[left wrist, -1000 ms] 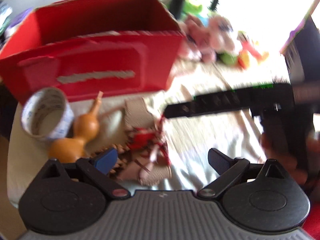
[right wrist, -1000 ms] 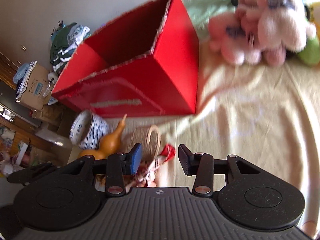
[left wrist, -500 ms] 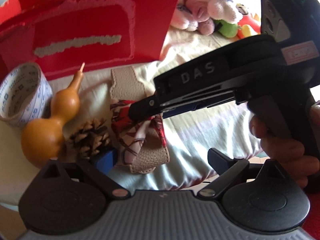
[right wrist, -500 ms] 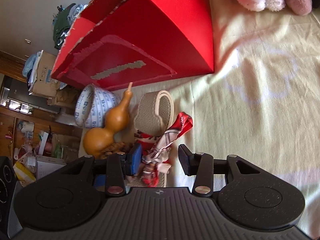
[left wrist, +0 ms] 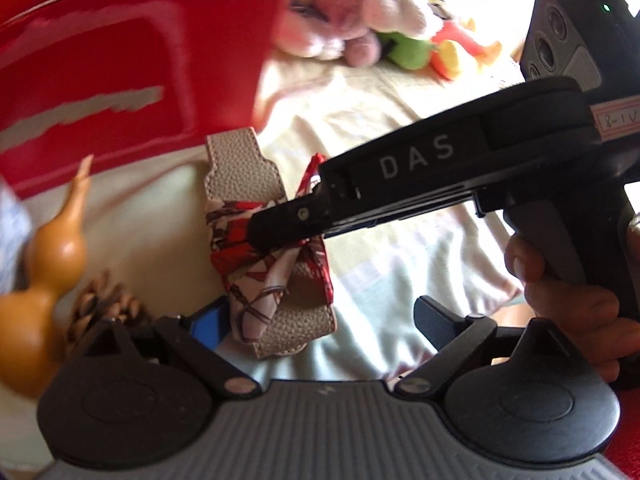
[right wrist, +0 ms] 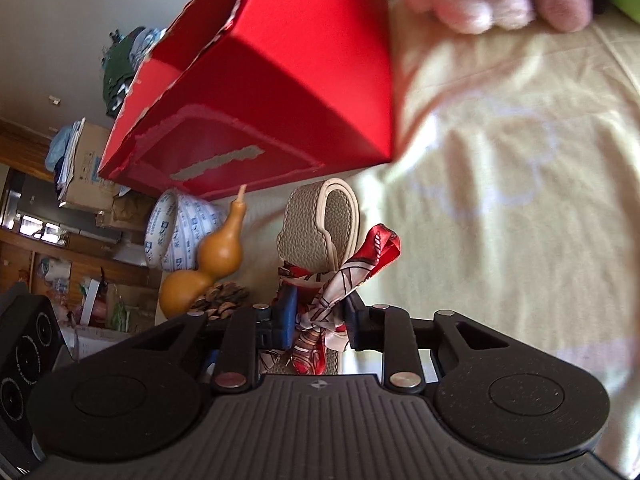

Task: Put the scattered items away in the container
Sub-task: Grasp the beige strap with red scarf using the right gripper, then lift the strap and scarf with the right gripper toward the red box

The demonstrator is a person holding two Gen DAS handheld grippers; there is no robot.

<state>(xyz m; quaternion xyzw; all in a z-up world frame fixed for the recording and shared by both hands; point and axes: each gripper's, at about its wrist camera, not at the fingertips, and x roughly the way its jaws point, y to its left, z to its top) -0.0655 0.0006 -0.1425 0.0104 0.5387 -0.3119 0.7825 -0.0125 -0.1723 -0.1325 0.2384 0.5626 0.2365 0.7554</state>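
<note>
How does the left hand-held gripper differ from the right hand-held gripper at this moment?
The left hand-held gripper stands wide open with nothing pressed between its pads; the right hand-held gripper has just been closing and now pinches the red patterned scarf. The left hangs over the beige strap's near end; the right is at the scarf's knot. Both point down at the same bundle.
</note>
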